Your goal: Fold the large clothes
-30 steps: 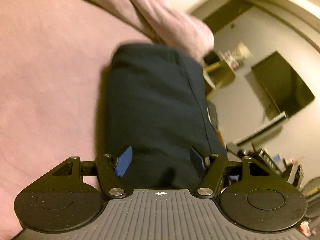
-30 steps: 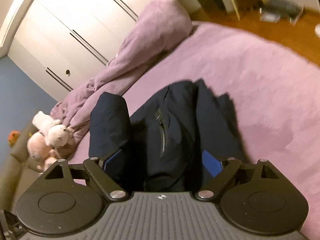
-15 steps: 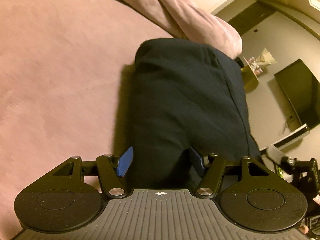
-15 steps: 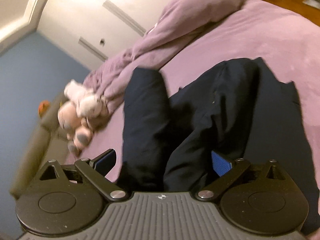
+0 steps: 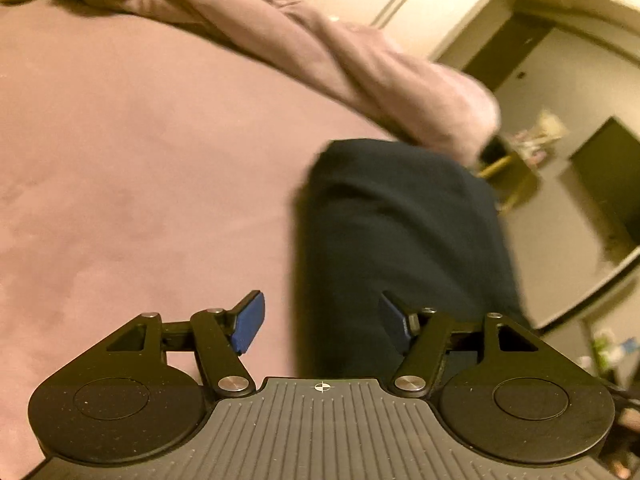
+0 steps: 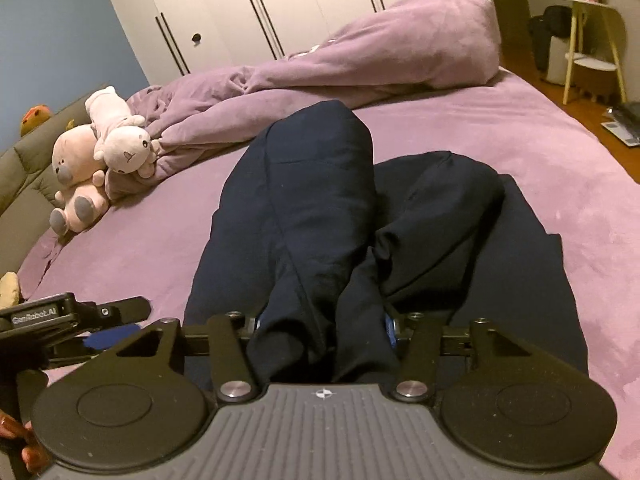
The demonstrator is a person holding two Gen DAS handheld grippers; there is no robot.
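Observation:
A large dark navy garment (image 6: 332, 216) lies bunched and partly folded on the purple bed (image 6: 560, 168). My right gripper (image 6: 322, 326) is shut on a thick fold of the garment's near end, cloth filling the gap between its blue pads. In the left wrist view the garment (image 5: 404, 240) lies right of centre. My left gripper (image 5: 320, 320) is open, its left blue pad (image 5: 250, 320) over bare sheet and its right pad against the cloth edge. The left gripper also shows in the right wrist view (image 6: 92, 330), low at the left beside the garment.
A rumpled purple duvet (image 6: 360, 60) lies across the far side of the bed. Pink and white plush toys (image 6: 104, 148) sit at the left by a grey headboard. White wardrobes stand behind. A yellow-legged side table (image 6: 588, 40) and wooden floor are at the right.
My right gripper has closed on the garment's bunched end. My left gripper has shifted left, off the garment, and now sits half over bare sheet with its fingers still apart.

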